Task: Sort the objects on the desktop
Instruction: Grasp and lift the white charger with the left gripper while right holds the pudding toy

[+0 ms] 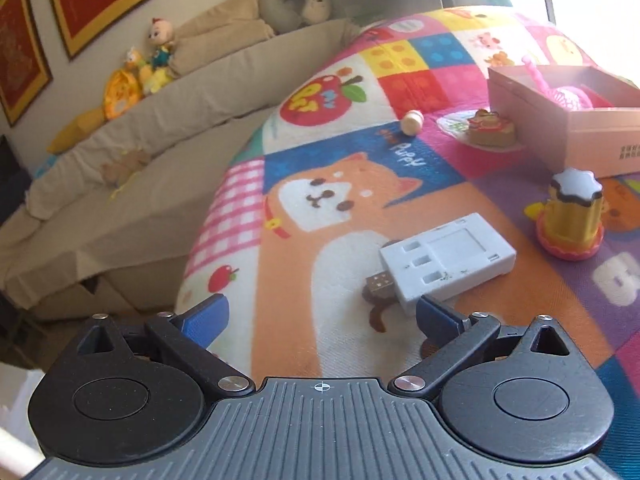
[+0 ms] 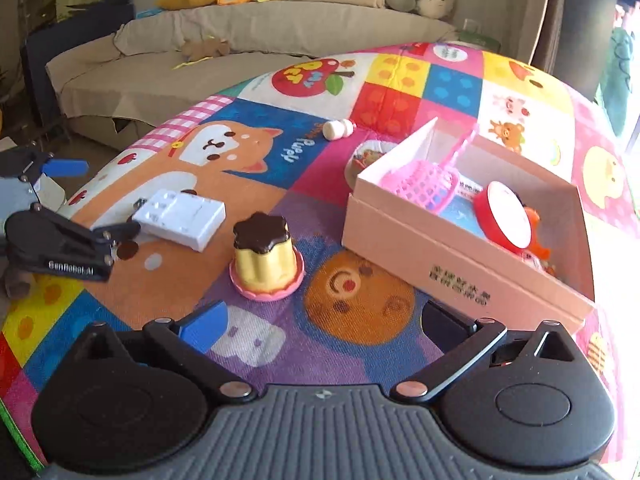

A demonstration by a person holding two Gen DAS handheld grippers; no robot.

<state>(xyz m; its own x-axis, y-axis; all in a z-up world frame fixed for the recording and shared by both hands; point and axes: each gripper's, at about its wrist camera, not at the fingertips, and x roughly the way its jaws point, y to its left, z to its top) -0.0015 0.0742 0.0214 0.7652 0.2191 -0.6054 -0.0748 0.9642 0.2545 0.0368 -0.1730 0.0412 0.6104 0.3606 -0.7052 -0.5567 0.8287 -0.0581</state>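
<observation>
A white plastic device with a USB plug lies on the colourful cloth, just ahead of my open left gripper; its near corner sits by the right finger. It also shows in the right wrist view, with the left gripper next to it. A toy pudding on a pink base stands ahead of my open, empty right gripper; it also shows in the left wrist view. A pink cardboard box holds a pink basket, a red round toy and an orange toy.
A small white wooden piece and a plate with a toy cake lie behind the box. A beige sofa with plush toys stands beyond the table's far edge. The table's left edge drops off close to my left gripper.
</observation>
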